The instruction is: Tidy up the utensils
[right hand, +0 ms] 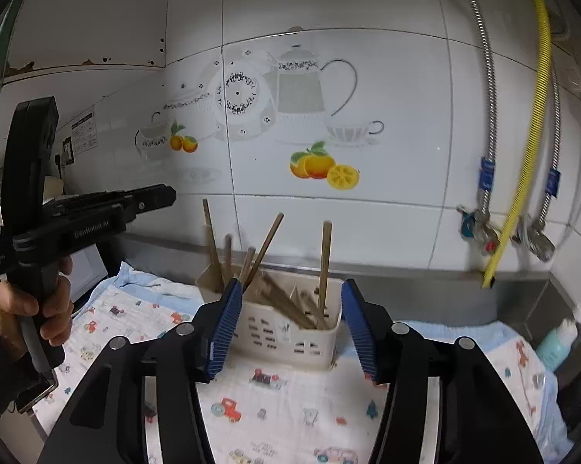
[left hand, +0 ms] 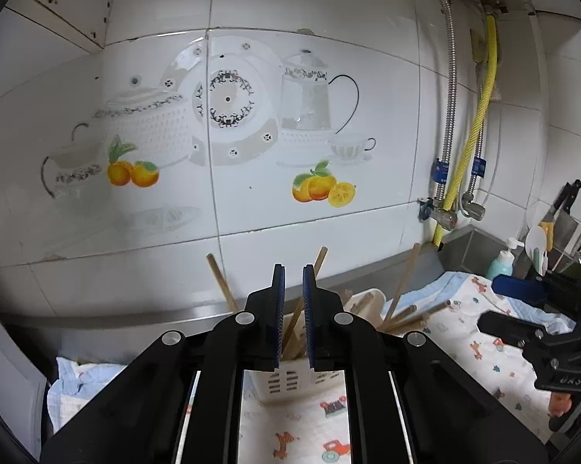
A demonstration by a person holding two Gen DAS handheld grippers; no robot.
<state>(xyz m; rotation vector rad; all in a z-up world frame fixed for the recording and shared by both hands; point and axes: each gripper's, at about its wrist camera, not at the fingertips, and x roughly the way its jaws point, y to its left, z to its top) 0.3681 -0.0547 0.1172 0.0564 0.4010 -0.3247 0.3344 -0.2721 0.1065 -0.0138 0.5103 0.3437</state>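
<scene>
A white slotted utensil basket (right hand: 286, 338) stands on a patterned cloth and holds several wooden chopsticks (right hand: 323, 266) that lean at different angles. In the left wrist view the basket (left hand: 290, 381) sits right behind my left gripper (left hand: 293, 317), whose blue pads stand a narrow gap apart with nothing between them; chopsticks (left hand: 400, 282) stick up behind it. My right gripper (right hand: 288, 326) is open, its pads spread to either side of the basket's front. The left gripper also shows in the right wrist view (right hand: 151, 199), held by a hand at the left. The right gripper shows at the right of the left wrist view (left hand: 511, 305).
The cloth (right hand: 290, 406) covers a steel counter against a tiled wall. A yellow hose (right hand: 522, 147) and metal pipes hang at the right. A teal bottle (right hand: 557, 342) stands at the right edge. A knife rack (left hand: 565, 224) stands at the far right.
</scene>
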